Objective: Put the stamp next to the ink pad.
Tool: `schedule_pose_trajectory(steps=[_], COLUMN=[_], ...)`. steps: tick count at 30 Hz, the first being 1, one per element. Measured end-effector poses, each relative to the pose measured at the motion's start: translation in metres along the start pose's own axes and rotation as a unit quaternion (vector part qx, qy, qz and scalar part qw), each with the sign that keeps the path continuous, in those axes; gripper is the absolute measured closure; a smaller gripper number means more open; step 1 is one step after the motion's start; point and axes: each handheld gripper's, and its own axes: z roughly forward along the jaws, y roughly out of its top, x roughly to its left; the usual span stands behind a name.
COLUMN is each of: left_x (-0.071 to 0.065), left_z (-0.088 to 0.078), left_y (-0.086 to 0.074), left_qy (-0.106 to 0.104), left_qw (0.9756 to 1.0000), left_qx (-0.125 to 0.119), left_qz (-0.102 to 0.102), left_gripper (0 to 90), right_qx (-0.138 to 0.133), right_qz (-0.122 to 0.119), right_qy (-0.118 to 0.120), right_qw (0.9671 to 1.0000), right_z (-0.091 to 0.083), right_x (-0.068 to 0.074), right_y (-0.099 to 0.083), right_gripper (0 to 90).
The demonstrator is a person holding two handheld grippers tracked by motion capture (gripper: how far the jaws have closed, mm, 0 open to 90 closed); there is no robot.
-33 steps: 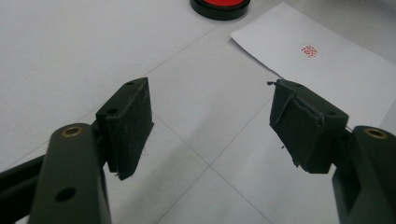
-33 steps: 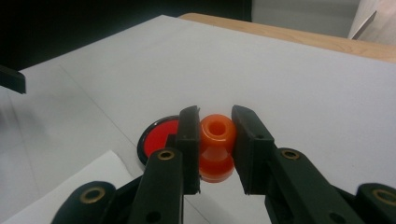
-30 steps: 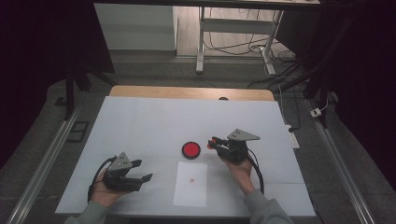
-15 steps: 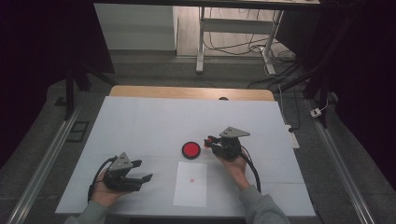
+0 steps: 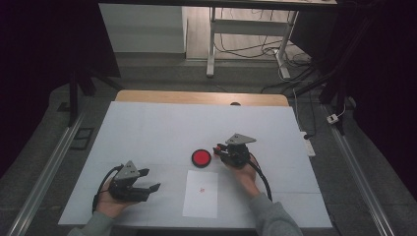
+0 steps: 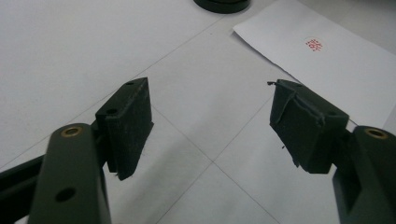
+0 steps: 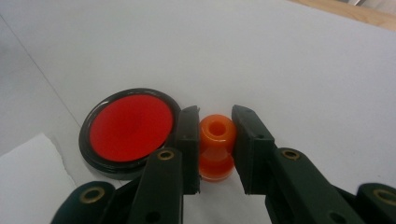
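Note:
A round red ink pad (image 5: pixel 201 157) (image 7: pixel 130 127) in a black rim lies mid-table. Just right of it my right gripper (image 5: pixel 219 149) (image 7: pixel 215 116) is shut on a small orange stamp (image 7: pixel 216 147), which stands upright between the jaws, touching or just over the table. A white sheet of paper (image 5: pixel 201 194) (image 6: pixel 327 60) lies nearer the person, bearing a small red stamped mark (image 5: pixel 201 189) (image 6: pixel 314 45). My left gripper (image 5: pixel 151 179) (image 6: pixel 210 102) rests at the front left, open, with nothing between its jaws, which point toward the paper.
The white table (image 5: pixel 162 128) has a wooden strip (image 5: pixel 201 97) along its far edge. Beyond it are a desk frame and floor cables (image 5: pixel 246 44). A black cable (image 5: pixel 263 179) trails from the right gripper along the person's forearm.
My right gripper has shifted a little left with the orange stamp, ending close beside the ink pad. The left gripper has stayed put.

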Motion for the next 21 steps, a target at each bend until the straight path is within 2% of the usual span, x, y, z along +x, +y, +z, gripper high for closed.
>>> schedule_pose_trajectory(steps=[3,21], left_x=[-0.0001,0.0003], left_z=[-0.0001,0.0002], left_y=[-0.0001,-0.0003], left_qy=[0.0,0.002], left_qw=[1.0,1.0], left_qx=[0.0,-0.001], left_qz=[0.001,0.001], left_gripper=[29.5,29.5], right_qx=[0.01,0.009], right_qz=[-0.002,-0.01], right_qy=[0.0,0.002], right_qw=[0.9999,0.9999], right_z=[0.0031,0.004], right_x=[-0.0005,0.001], right_y=[-0.0025,-0.0027], right_gripper=[72.1,71.4])
